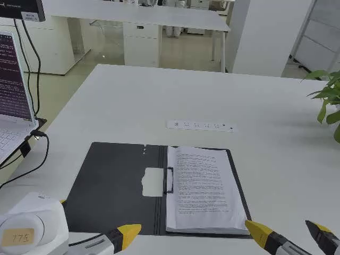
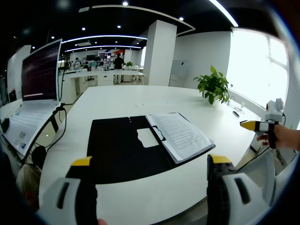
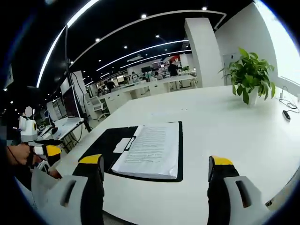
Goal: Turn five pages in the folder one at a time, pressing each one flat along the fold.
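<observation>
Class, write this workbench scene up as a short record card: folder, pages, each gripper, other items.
Folder: open flat on the white table, black inner cover on the left
Pages: printed stack on the right half
Left gripper: open, short of the folder
Right gripper: open, by the stack's corner
Other items: laptop, power strip, potted plant

White-grey left gripper (image 2: 150,161) and right gripper (image 3: 155,160), yellow jaw tips; left's tan label (image 1: 17,236) perhaps reads 77
</observation>
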A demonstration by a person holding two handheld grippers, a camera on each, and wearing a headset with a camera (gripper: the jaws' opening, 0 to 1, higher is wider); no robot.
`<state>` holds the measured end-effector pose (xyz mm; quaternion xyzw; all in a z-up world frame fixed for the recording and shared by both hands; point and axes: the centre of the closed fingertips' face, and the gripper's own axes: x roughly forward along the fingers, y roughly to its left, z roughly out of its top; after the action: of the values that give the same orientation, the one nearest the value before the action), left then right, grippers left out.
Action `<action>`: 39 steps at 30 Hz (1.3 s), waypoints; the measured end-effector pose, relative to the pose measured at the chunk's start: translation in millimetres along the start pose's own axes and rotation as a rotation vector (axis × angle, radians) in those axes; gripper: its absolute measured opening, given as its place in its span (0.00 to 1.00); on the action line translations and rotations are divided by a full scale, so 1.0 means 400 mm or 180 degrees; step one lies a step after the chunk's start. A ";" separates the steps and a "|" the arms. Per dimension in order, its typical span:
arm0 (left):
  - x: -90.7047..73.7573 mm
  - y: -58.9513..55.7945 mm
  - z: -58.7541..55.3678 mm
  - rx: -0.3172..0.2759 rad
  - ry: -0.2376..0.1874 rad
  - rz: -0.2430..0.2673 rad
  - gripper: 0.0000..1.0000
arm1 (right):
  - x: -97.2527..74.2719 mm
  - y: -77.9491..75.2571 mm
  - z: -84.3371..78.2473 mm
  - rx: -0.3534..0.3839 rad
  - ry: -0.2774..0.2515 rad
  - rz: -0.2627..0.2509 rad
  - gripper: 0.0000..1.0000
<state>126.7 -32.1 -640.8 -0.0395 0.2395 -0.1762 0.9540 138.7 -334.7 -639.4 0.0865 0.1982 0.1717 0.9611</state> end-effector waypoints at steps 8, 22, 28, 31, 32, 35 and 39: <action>-0.002 0.004 -0.002 0.0006 -0.0011 0.0046 0.99 | -0.003 0.000 -0.014 0.0012 0.0025 0.0017 0.99; -0.010 0.007 -0.017 -0.0027 0.0014 0.0065 0.99 | -0.002 0.005 -0.017 -0.0040 0.0006 0.0043 1.00; -0.015 0.011 -0.014 -0.0010 0.0012 0.0083 0.99 | -0.001 0.008 -0.017 -0.0032 0.0000 0.0053 1.00; -0.017 0.009 -0.010 -0.0008 0.0012 0.0081 0.99 | -0.005 0.007 -0.014 -0.0026 -0.0014 0.0052 1.00; -0.018 0.008 -0.008 -0.0006 0.0003 0.0079 0.99 | -0.006 0.006 -0.013 -0.0020 -0.0019 0.0051 1.00; -0.020 0.004 0.000 0.0008 -0.0020 0.0077 0.99 | -0.011 0.007 -0.010 -0.0019 -0.0033 0.0049 1.00; -0.022 0.003 0.007 0.0021 -0.0042 0.0074 0.99 | -0.016 0.006 -0.007 -0.0007 -0.0045 0.0049 1.00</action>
<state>121.2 -27.8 -634.8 -0.0347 0.2331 -0.1656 0.9576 131.4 -334.6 -639.1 0.0881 0.1905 0.1787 0.9613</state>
